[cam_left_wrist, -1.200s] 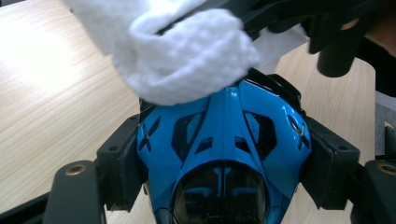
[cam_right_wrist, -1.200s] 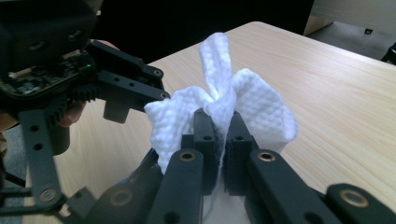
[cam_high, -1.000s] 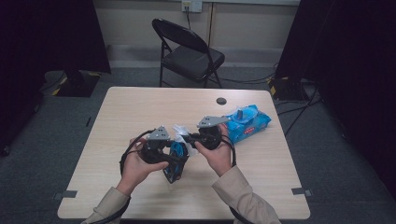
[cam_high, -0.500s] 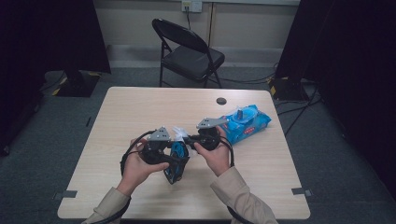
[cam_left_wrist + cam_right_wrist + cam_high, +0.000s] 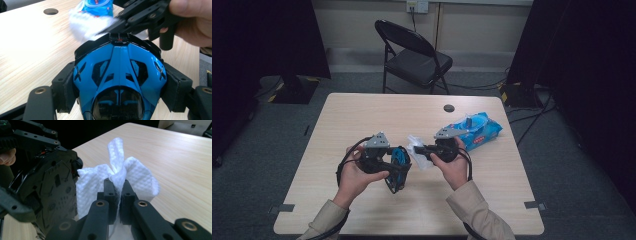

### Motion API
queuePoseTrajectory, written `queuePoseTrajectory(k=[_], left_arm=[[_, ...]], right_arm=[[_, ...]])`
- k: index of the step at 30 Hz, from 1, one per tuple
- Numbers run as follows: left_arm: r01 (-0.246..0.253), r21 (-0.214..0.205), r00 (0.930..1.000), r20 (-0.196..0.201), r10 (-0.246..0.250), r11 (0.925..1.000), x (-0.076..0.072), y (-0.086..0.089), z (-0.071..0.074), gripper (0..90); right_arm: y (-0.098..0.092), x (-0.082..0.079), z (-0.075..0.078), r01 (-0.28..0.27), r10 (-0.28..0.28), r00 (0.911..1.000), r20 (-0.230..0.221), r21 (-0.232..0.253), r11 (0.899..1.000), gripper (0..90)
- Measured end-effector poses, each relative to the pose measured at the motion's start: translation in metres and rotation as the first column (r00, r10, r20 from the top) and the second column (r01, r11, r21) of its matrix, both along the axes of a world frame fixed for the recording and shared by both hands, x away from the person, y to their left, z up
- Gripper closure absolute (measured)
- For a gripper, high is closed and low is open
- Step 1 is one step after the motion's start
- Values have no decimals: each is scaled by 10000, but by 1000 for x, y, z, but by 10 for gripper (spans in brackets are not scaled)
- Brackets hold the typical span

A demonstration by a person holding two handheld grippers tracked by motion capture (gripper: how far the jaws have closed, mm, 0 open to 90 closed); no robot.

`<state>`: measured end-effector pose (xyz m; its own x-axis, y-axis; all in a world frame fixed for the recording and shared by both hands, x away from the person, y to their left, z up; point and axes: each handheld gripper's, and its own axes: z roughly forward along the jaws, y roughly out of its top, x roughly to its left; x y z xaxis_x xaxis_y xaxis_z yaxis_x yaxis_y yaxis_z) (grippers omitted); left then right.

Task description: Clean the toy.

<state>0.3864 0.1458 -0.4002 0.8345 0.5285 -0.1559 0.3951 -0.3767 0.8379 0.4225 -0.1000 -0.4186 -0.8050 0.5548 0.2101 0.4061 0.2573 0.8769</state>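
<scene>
My left gripper point(image 5: 120, 86) is shut on a glossy blue-and-black plastic object point(image 5: 120, 70), its pads pressing on both sides. From above, that object point(image 5: 399, 166) hangs over the table's middle in my left gripper point(image 5: 396, 169). My right gripper point(image 5: 117, 186) is shut on a bunched white wipe point(image 5: 132, 173). The wipe rests against the object's black side point(image 5: 50, 187). In the high view my right gripper point(image 5: 421, 149) holds the wipe point(image 5: 415, 144) just right of the object. The left gripper view has the wipe point(image 5: 83, 23) at the object's far edge.
A blue pack of wipes point(image 5: 478, 129) lies on the wooden table point(image 5: 362, 115) at the right, behind my right hand. A round black cable hole point(image 5: 449, 108) sits near the far edge. A black folding chair point(image 5: 414, 55) stands beyond the table.
</scene>
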Motion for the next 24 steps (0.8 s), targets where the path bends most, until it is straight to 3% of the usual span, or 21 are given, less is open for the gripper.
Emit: queuePoseTrajectory(k=[9, 16, 24], left_arm=[[-179, 1, 9998, -56, 179, 9998, 4, 3, -3, 260], [-166, 107, 9998, -97, 167, 9998, 4, 2, -4, 260], [-153, -22, 9998, -148, 153, 9999, 5, 2, -4, 260]], right_arm=[[-23, -6, 17, 280, -309, 9989, 358, 807, 9963, 869], [-8, -14, 20, -252, 210, 9985, 511, 814, 9964, 869], [8, -18, 10, -575, 550, 9976, 411, 625, 9964, 868]])
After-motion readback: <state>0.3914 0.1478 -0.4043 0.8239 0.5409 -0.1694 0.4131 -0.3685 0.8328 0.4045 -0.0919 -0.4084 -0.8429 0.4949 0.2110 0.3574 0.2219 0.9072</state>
